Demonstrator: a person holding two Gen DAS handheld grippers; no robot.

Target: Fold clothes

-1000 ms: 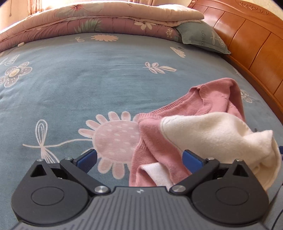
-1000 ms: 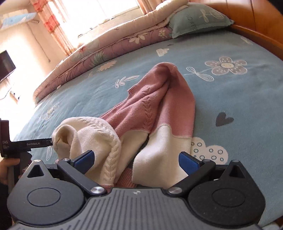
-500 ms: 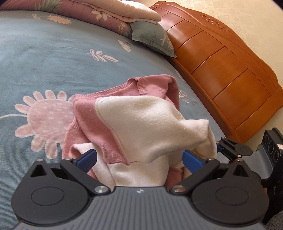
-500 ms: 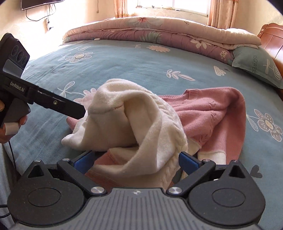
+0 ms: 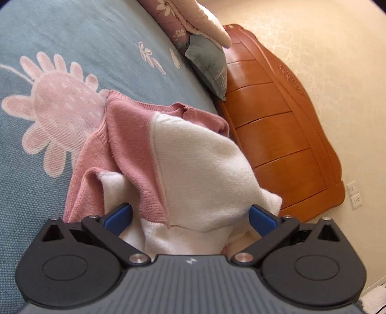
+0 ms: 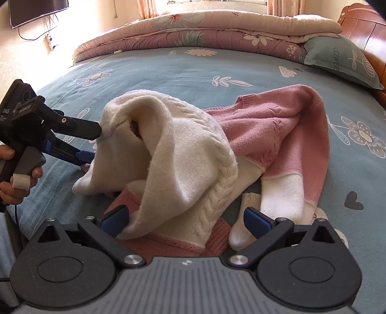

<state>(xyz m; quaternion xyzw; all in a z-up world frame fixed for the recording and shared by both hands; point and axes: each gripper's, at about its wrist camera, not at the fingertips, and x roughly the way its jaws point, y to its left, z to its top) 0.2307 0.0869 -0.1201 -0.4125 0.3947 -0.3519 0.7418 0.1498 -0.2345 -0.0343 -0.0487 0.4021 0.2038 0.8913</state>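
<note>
With both my left gripper and right gripper spread wide around the sweater, gripping nothing, uneven closing could bunch it.

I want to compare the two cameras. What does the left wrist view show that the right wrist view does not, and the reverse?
Only the left wrist view shows the wall sockets and the full wooden headboard.

Only the right wrist view shows the left gripper seen from outside, its fingers spread at the sweater's cream edge, the hand holding it, the wall television and the folded quilt.

Both show the pink and cream sweater on the blue flowered bedspread and the green pillow.
</note>
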